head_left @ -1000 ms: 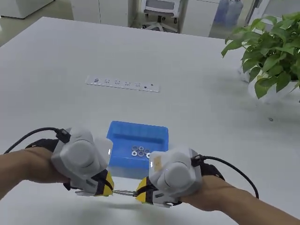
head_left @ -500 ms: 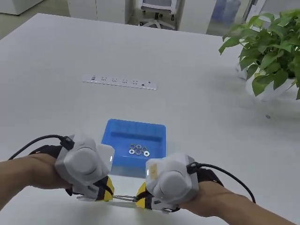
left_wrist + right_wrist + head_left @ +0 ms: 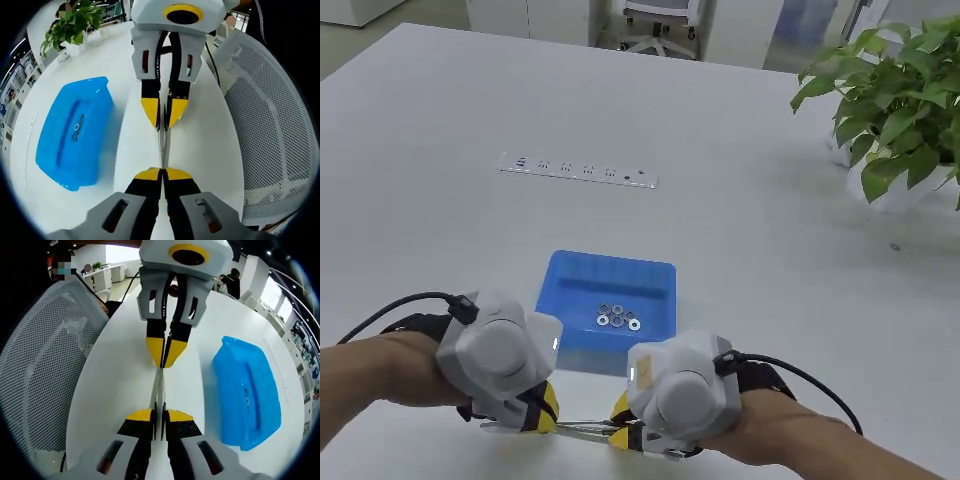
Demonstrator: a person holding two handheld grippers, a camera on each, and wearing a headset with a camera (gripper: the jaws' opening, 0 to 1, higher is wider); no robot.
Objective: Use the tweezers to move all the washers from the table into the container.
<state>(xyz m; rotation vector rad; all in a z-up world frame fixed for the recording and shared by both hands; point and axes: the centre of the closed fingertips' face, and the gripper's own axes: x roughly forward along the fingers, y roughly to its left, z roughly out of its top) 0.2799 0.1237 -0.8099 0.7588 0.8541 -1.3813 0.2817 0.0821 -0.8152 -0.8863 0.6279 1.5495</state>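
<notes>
Lying clustered in the blue container [image 3: 565, 290] are the washers [image 3: 618, 319] I can see, just ahead of my hands. The tweezers [image 3: 585, 431] span between both grippers, low over the table [image 3: 770, 230] near its front edge. The left gripper [image 3: 546, 410] and right gripper [image 3: 623, 428] face tip to tip, each pinched on one end. I judge an uneven release could twist or drop them
</notes>
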